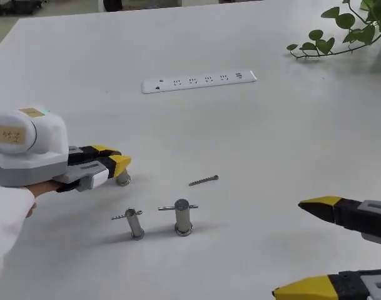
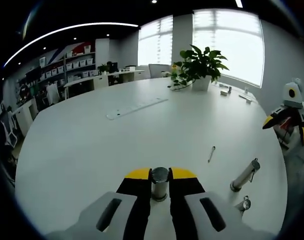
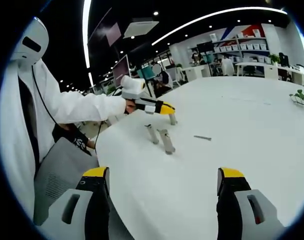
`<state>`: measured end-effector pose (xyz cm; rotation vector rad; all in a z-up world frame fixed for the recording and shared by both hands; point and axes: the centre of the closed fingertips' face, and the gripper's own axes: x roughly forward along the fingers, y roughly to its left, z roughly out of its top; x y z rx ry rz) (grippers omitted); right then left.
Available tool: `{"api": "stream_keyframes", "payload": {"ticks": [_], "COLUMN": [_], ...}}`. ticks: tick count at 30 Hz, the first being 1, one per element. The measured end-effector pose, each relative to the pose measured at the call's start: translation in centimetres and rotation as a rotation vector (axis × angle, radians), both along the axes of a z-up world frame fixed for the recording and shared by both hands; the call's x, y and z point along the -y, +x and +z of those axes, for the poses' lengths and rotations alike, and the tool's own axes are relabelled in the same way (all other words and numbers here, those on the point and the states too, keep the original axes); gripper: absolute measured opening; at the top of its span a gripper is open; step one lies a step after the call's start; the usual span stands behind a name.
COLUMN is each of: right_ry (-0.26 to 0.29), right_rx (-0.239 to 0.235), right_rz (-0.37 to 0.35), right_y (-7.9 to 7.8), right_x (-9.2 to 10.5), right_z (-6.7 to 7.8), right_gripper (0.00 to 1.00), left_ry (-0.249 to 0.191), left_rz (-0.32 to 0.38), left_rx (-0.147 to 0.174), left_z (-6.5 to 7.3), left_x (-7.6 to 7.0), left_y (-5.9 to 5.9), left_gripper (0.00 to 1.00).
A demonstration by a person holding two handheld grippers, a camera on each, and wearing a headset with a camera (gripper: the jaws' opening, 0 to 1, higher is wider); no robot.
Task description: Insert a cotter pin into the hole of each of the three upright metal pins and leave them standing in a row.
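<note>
A smooth, matt off-white table (image 1: 290, 156) bears three pins of bare grey metal with a soft satin sheen: the held pin (image 2: 159, 184), the slim pin (image 1: 134, 223) and the stout pin (image 1: 182, 217). The loose cotter pin (image 1: 204, 180) is thin, duller grey wire. The left gripper (image 1: 118, 164) and right gripper (image 1: 306, 247) have matt black plastic jaws with yellow tips, on smooth, faintly shiny white and pale grey plastic shells. The power strip (image 1: 199, 82) is smooth white plastic. The sleeve (image 1: 5, 212) is matt white cloth. The plant (image 1: 346, 28) has lightly glossy green leaves.
</note>
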<state>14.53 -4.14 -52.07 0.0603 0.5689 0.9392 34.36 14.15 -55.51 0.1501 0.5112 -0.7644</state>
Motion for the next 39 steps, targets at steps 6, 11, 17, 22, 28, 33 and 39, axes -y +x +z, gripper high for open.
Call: {"api": "stream_keyframes", "payload": {"ticks": [6,11,17,22,28,33,39], "right_ry": [0.005,0.008,0.013,0.016,0.009,0.009,0.0], "right_rx": [0.01,0.017,0.035,0.046,0.05,0.046,0.036], "right_rz": [0.0,0.004,0.012,0.028,0.053,0.061,0.066], "right_y": [0.0,0.1,0.3,0.5,0.4,0.4,0.4], "right_x": [0.0,0.0,0.1,-0.1,-0.4,-0.6,-0.8], "right_z": [0.2,0.3,0.8,1.0,1.1,1.0,0.8], "right_gripper": [0.87,0.87,0.86,0.86,0.86,0.86,0.87], "left_ry": [0.03,0.009,-0.037,-0.031,-0.036,-0.05,-0.054], "left_rz": [0.042,0.071,0.054,0.045,0.064,0.068,0.038], "left_rx": [0.002,0.015,0.029,0.037,0.032,0.034,0.028], "left_z": [0.4,2.4,5.2,7.0,7.9,8.7,9.0], "left_x": [-1.1,-2.1,-2.5,-2.8,-3.1,-2.9,-1.9], "left_y": [-0.1,-0.8,-2.8,-5.2,-7.8,-9.6,-11.8], "left_gripper": [0.09,0.09,0.09,0.09,0.09,0.09,0.09]}}
